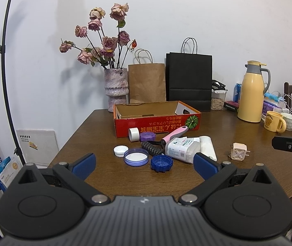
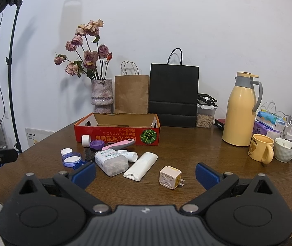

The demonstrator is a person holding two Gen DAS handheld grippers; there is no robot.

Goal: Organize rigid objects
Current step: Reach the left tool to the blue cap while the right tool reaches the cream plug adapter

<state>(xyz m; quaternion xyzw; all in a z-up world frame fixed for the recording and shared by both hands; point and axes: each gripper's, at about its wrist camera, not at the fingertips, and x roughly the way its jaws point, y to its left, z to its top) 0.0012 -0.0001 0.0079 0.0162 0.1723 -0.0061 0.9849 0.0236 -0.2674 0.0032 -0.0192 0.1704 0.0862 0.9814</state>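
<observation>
My left claw [image 1: 143,163] and right claw [image 2: 144,174] gape empty; scattered plastic caps and bottles ahead await the red cardboard box [image 1: 156,121].

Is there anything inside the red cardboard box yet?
No, the red cardboard box shows only its bare brown inside, while the plug adapter and bottle caps lie on the table.
</observation>
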